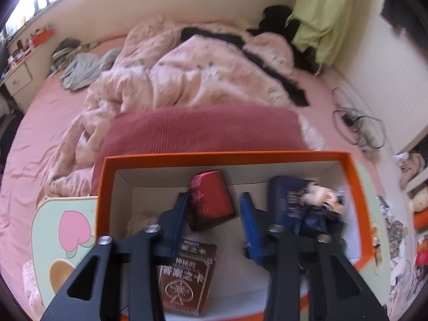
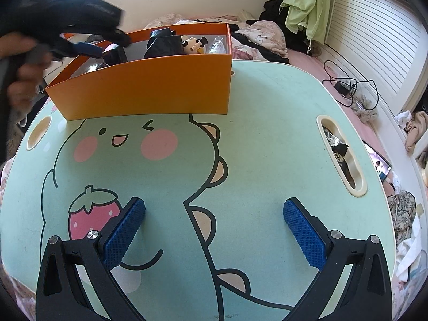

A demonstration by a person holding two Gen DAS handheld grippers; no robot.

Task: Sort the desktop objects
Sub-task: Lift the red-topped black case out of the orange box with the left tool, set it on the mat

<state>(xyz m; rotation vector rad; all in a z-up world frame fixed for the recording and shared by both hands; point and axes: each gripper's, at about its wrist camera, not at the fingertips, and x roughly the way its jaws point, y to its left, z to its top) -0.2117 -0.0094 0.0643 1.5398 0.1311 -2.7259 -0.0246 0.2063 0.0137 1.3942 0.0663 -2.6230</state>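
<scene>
On the bed (image 1: 40, 123), with its pink sheet and crumpled pale quilt (image 1: 187, 75), stands the small tabletop (image 2: 267, 123), mint green with a cartoon dinosaur and a strawberry printed on it. At its far left part you have the orange box (image 2: 149, 88), open on top and white inside.

Inside the box, in the left wrist view, you can see a dark blue case (image 1: 283, 200) at the right side, with a small cartoon figurine (image 1: 323, 195) lying against it. A red pouch (image 1: 211, 200) lies near the back wall of the box, and a brown card pack (image 1: 187, 278) with a spade sign lies flat on the box floor at the near side. All of these are somewhat blurred.

Your left gripper (image 1: 214, 208) reaches down into the box from above. Its jaws stand rather narrow but not closed; the red pouch shows in the gap between them, and the left pad seems to lie against its side. Whether the jaws really press on the pouch I cannot tell from these views. In the right wrist view your hand (image 2: 21, 80) holds this gripper at the left edge of the box.

Your right gripper (image 2: 214, 214) hangs over the bare tabletop, well apart from the box. Its jaws are spread fully wide and hold nothing; between the blue pads (image 2: 305, 235) only the printed dinosaur is visible.
</scene>
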